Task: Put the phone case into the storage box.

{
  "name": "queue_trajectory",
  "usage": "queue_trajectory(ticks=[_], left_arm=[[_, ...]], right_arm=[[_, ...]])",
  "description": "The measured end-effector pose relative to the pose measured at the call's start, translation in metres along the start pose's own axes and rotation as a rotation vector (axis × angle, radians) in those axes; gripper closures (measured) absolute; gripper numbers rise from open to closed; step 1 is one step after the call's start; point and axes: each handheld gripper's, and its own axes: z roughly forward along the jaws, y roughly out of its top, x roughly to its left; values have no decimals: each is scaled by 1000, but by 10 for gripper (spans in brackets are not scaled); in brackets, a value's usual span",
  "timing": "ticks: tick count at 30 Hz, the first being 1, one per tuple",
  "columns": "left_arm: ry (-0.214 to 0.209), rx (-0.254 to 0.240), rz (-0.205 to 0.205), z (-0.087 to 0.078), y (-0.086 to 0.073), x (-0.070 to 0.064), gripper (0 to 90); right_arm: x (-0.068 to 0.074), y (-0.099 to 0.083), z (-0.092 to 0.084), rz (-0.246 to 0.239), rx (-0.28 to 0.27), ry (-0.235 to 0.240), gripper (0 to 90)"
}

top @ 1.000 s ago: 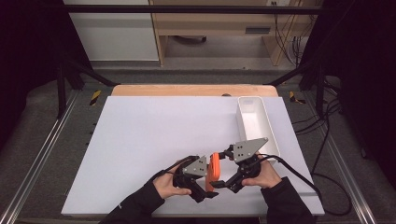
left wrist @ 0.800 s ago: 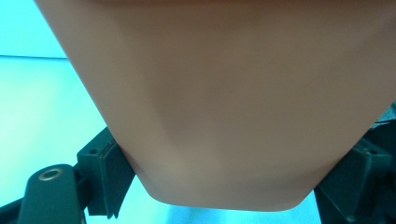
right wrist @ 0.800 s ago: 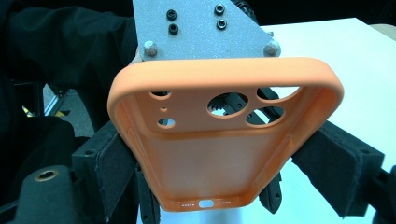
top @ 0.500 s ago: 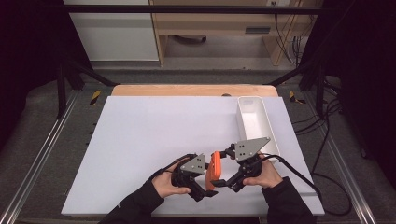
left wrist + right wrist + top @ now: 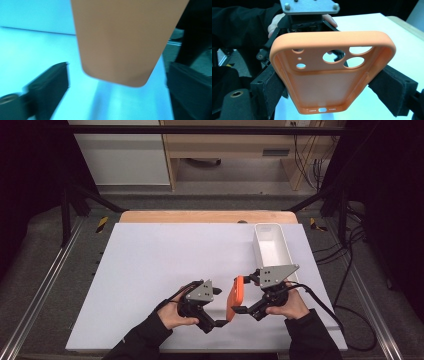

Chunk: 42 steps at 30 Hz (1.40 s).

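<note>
- Orange silicone phone case point(image 5: 234, 297) hangs edge-up just above the white desk point(image 5: 150, 270), near its front edge, between my two hands.
- My right claw point(image 5: 329, 82) is clamped on the case's two long sides; in the right gripper view the pads press both edges, with the camera cut-outs turned toward the lens.
- My left claw point(image 5: 220, 322) has just been opening: in the left gripper view its black jaws stand wide on either side of the case's rounded corner point(image 5: 122, 45), with light showing on both sides, so it grips nothing.
- Risk, as I judge it: the case now rests on one grip alone. The soft rim can bow under the squeeze and pop out, dropping flat on the desk.
- If I pull the left claw back carelessly, a jaw could catch that corner and twist the case in the right pads.
- The white tray point(image 5: 272, 250) sits beyond my right hand point(image 5: 287, 302), well apart; a hasty swing toward it could clip its near wall.
</note>
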Motion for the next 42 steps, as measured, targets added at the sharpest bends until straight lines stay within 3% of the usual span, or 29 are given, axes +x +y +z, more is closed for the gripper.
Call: queue_trajectory(ticks=[12, 27, 42], left_arm=[[93, -37, -59, -17, -6, 8, 7], [303, -101, -164, -55, -28, 27, 0], [455, -165, -280, -99, -57, 42, 0]], right_arm=[[-5, -1, -15, 25, -25, -86, 163], [-8, 0, -28, 62, -59, -172, 163], [-10, 2, -42, 96, -93, -263, 163]])
